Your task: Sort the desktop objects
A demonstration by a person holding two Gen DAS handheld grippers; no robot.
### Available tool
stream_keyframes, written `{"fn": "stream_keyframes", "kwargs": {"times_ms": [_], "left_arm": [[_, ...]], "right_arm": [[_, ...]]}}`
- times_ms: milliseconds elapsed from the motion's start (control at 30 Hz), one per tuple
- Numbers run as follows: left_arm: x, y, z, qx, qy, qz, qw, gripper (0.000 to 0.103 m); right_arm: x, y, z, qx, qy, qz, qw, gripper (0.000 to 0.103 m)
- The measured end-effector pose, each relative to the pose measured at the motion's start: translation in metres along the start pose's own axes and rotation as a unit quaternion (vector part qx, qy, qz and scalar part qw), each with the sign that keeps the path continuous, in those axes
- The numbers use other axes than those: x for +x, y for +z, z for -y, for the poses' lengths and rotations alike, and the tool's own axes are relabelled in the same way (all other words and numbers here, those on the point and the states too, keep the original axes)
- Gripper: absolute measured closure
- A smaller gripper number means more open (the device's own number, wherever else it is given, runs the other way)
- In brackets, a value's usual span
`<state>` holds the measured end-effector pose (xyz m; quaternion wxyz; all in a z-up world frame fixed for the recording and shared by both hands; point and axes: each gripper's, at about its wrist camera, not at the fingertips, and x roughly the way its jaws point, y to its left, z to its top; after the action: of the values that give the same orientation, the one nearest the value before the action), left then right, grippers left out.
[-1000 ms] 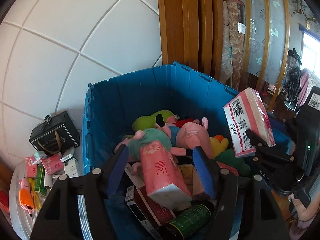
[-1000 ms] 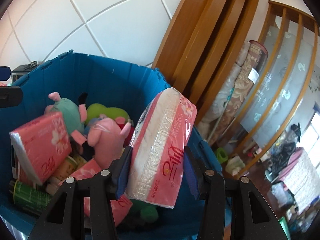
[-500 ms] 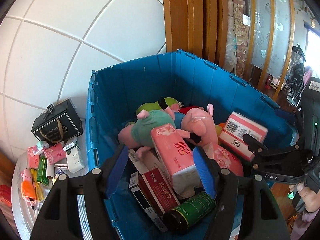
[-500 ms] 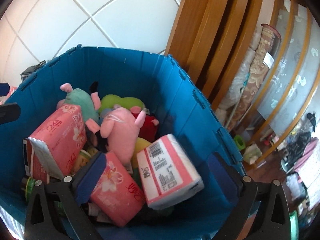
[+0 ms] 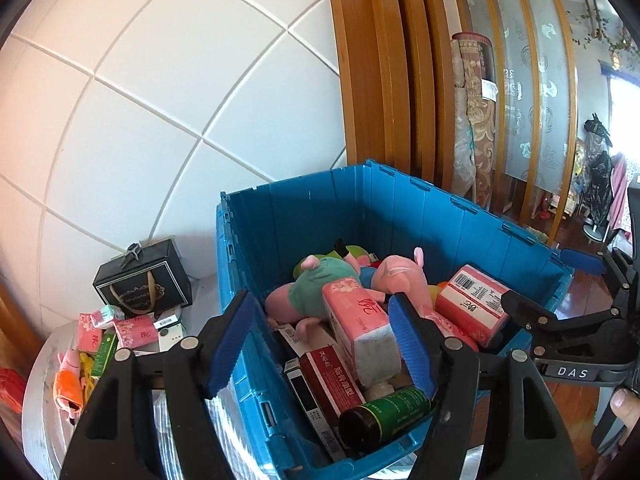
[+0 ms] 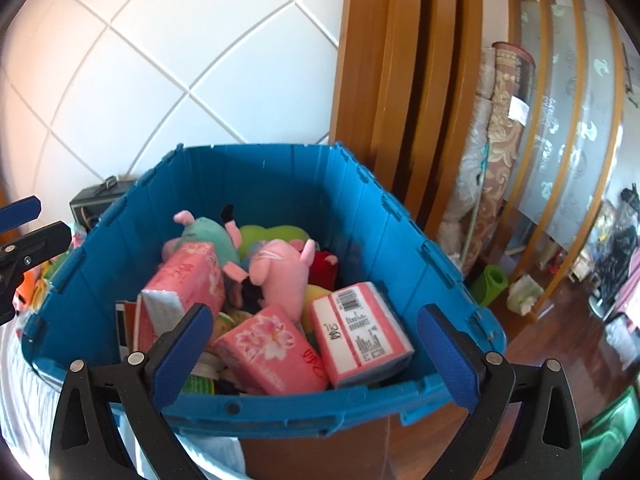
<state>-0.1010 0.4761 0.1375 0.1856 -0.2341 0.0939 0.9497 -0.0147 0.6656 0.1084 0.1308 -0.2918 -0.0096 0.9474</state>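
Note:
A blue bin (image 5: 320,216) holds plush pigs (image 5: 396,276), boxes and pink tissue packs. My left gripper (image 5: 320,344) hovers at the bin's near left corner with its jaws opening. A pink tissue pack (image 5: 356,328) leans on the pile between the pads, with a clear gap to the left pad. My right gripper (image 6: 316,356) stands wide open at the bin's near rim (image 6: 280,408), gripping nothing. Just beyond its pads, a pink tissue pack with a barcode (image 6: 360,332) lies on the pile. The right gripper (image 5: 560,320) also shows at the right edge of the left wrist view.
A black gift box (image 5: 144,284) and several small packets (image 5: 120,332) sit on a white round table (image 5: 44,412) left of the bin. A green bottle (image 5: 384,416) and a red box (image 5: 332,384) lie at the bin's near end. A wooden door frame (image 6: 400,100) and rolled carpet (image 6: 500,140) stand behind.
The right gripper opened wide and dropped the barcode pack onto the pile in the bin. The left jaws widened off the pink pack. Both grippers drew back from the bin.

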Motion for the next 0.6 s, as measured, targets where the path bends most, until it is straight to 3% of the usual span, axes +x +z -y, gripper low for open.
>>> {"fn": "stream_keyframes", "kwargs": {"times_ms": [100, 300, 600], "left_arm": [[-0.011, -0.005, -0.003, -0.008, -0.008, 0.019, 0.9998, 0.025], [-0.02, -0.014, -0.008, 0.007, -0.001, 0.016, 0.9998, 0.025], [-0.027, -0.022, -0.023, -0.006, 0.003, 0.009, 0.9999, 0.025]], "right_arm": [[-0.016, -0.005, -0.01, 0.006, 0.0, 0.015, 1.0, 0.0], [-0.041, -0.013, -0.029, 0.018, 0.004, 0.035, 0.999, 0.0], [-0.042, -0.012, -0.043, 0.02, -0.003, 0.032, 0.999, 0.0]]}}
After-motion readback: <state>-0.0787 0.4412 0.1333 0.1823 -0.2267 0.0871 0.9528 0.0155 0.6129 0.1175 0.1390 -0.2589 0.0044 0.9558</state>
